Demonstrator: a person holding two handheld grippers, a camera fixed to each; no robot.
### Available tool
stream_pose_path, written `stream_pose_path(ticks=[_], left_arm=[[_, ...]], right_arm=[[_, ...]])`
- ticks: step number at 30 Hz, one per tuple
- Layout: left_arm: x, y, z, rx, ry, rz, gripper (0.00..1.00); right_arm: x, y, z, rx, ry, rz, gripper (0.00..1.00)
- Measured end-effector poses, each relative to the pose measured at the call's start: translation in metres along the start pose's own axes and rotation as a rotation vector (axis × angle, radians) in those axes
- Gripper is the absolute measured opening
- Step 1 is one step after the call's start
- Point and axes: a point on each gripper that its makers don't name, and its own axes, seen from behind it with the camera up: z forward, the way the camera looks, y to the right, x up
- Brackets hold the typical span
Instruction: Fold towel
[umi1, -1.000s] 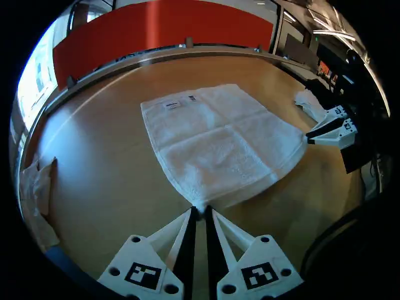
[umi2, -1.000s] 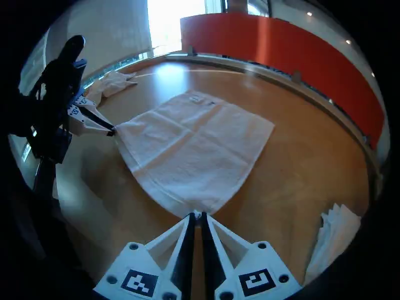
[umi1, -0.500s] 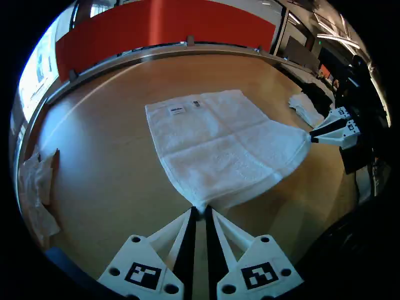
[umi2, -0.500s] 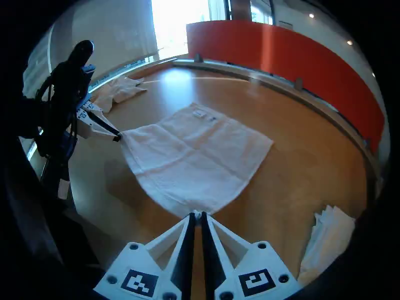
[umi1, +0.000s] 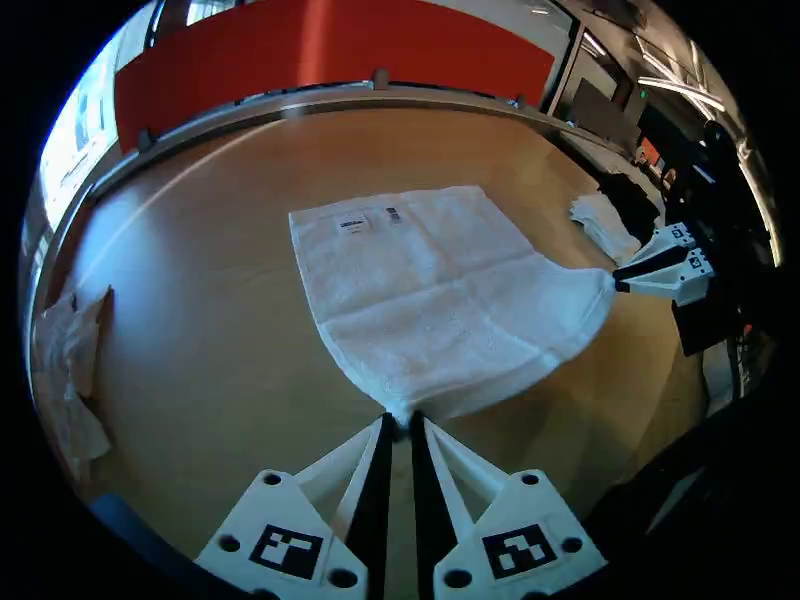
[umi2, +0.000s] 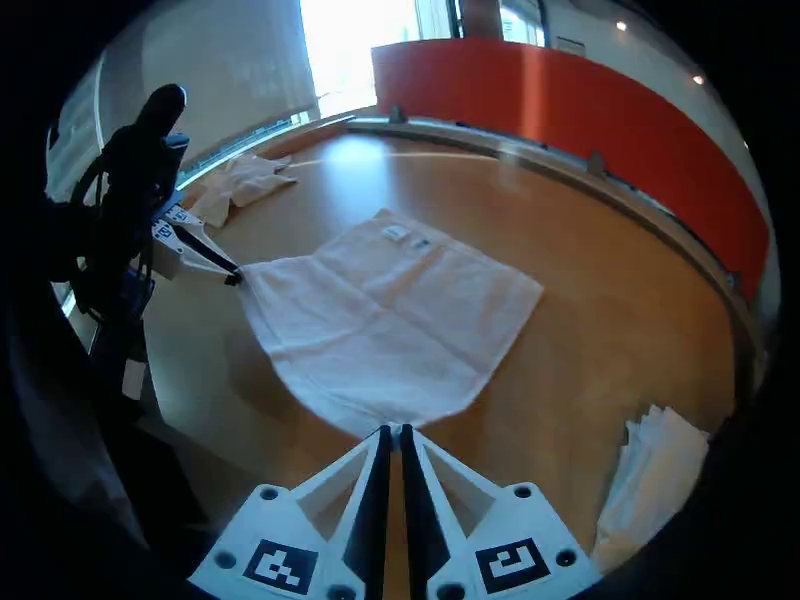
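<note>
Two corners of the white towel (umi1: 440, 290) are pinched, one by each gripper. The left gripper (umi1: 400, 425) has its fingers drawn together on the corner nearest its camera, and the right gripper (umi2: 392, 430) is closed the same way on the neighbouring corner. In the left gripper view the right gripper (umi1: 614, 281) shows at the towel's right-hand corner, tips on the cloth. The towel's far part lies flat on the wooden surface (umi1: 200, 300), with two small labels (umi1: 352, 224) near its far edge. The edge between the held corners seems slightly raised, with shadow under it. A crumpled cloth (umi1: 65, 370) lies well apart from the towel, to its left in the left gripper view. A small pile of white cloths (umi1: 600, 220) sits near the corner the right gripper holds. Beyond the towel's far edge a red panel (umi1: 330, 45) stands along the rim of the surface.
</note>
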Motion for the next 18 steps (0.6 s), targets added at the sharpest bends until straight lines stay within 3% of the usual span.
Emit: stream_pose_path(ticks=[18], left_arm=[[-0.0076, 0.0009, 0.0085, -0.003, -0.021, -0.022, 0.13]], right_arm=[[-0.0098, 0.0011, 0.0101, 0.022, -0.016, 0.003, 0.07]])
